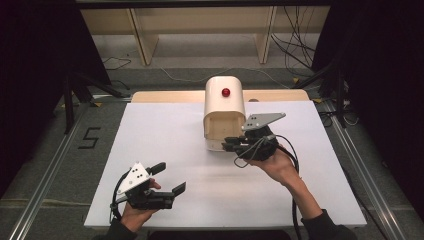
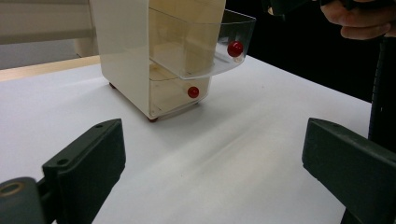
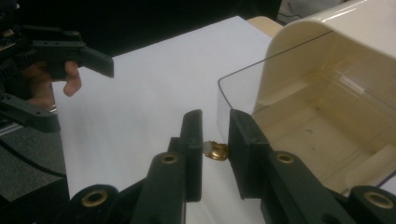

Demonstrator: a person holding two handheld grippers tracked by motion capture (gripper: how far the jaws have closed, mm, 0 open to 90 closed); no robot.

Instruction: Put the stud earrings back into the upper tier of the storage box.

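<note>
A cream drawer cabinet [image 1: 225, 107] stands at the back middle of the white table [image 1: 165, 130]. Its clear upper drawer [image 2: 201, 42] is pulled out and has a red ball [image 2: 235, 48] at its curved front. The lower drawer [image 2: 173, 93] is pushed in and has a red knob [image 2: 193, 92]. Another red ball [image 1: 226, 92] sits on the cabinet's top. My right gripper [image 1: 227, 145] is at the cabinet's front. In the right gripper view [image 3: 215, 116] its jaws stand close together at the clear drawer's front wall [image 3: 224, 107], with a small brass piece [image 3: 215, 150] between them. My left gripper [image 1: 170, 177] is open near the front left, holding nothing.
The white table board [image 2: 233, 154] lies bare between my left gripper [image 2: 212, 128] and the cabinet [image 2: 123, 51]. Dark drapes and stands flank the table. Wooden furniture legs [image 1: 142, 35] and cables lie on the floor behind.
</note>
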